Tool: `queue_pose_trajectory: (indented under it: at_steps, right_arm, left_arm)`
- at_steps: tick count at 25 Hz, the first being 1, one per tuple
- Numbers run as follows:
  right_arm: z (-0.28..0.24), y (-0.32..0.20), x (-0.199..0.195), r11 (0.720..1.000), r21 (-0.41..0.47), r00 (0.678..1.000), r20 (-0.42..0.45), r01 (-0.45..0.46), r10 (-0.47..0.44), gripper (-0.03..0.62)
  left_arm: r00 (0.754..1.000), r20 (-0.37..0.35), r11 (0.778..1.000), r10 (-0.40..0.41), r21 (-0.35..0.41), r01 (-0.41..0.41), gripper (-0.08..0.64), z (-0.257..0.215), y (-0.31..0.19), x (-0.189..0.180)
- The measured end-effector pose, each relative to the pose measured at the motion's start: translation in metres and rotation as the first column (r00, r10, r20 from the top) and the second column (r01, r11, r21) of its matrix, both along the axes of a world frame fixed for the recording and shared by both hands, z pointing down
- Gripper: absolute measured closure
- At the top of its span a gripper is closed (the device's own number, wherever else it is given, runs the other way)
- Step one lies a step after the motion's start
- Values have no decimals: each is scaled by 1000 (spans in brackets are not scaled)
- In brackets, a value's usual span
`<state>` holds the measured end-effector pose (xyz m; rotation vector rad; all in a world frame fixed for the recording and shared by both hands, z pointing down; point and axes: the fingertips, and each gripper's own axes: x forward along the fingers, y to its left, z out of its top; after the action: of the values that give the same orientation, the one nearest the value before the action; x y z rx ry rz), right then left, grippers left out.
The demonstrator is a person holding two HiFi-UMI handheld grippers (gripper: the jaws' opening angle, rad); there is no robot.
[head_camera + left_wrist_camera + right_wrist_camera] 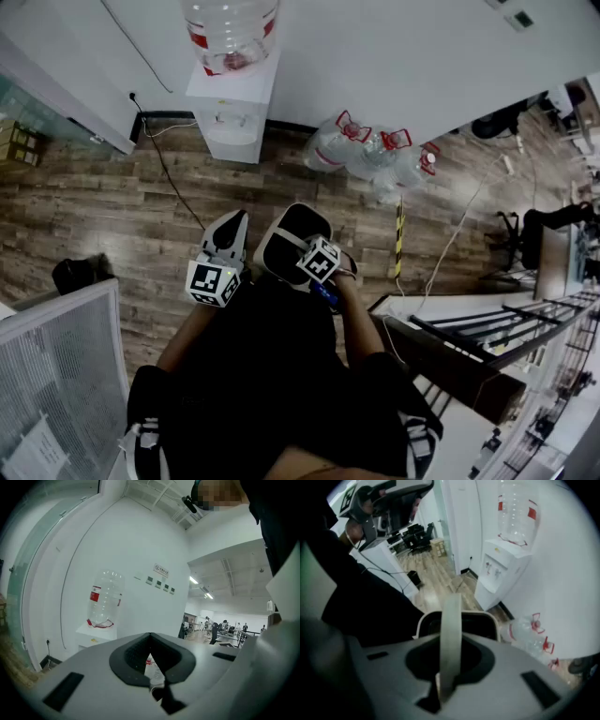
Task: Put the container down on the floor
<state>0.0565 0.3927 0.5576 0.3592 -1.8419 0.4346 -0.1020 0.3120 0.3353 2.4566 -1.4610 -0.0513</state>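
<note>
Right gripper (449, 665) jaws pinch the one strap handle (451, 620) of a single white container (281, 255), which hangs above the wood floor (112, 216) in front of the person. Left gripper (150, 637) jaws are pressed together with nothing between them. At the wall stands one water dispenser (230, 108) with one bottle (230, 33) on top, and three jugs (370, 150) lie on the floor beside it.

Office scene: a water dispenser (232, 112) stands against the white wall (394, 56), a clear bottle (230, 33) upended on top. Near it, empty jugs (375, 155) with red handles lie heaped at the wall's foot on the wood floor (94, 216). A black cable (169, 172) trails from a wall socket across the boards. A yellow-and-black strip (398, 239) lies by a desk (427, 305) corner; dark office chairs (548, 230) stand beyond.
</note>
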Motion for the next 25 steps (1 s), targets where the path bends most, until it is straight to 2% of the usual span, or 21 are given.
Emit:
queue_pose_trajectory:
  at_steps: [13, 21, 25]
  right_arm:
    - [6, -3, -4, 1000, -7, 1000, 5, -25, 25, 534]
    - [7, -18, -10, 997, 6, 997, 0, -76, 76, 535]
    - [9, -23, -20, 993, -14, 993, 10, -114, 114, 534]
  left_arm:
    - [1000, -10, 1000, -3, -6, 3, 528, 3, -4, -10]
    - [1000, -23, 1000, 19, -10, -19, 528, 3, -15, -24]
    - [999, -32, 999, 42, -14, -43, 528, 5, -24, -37]
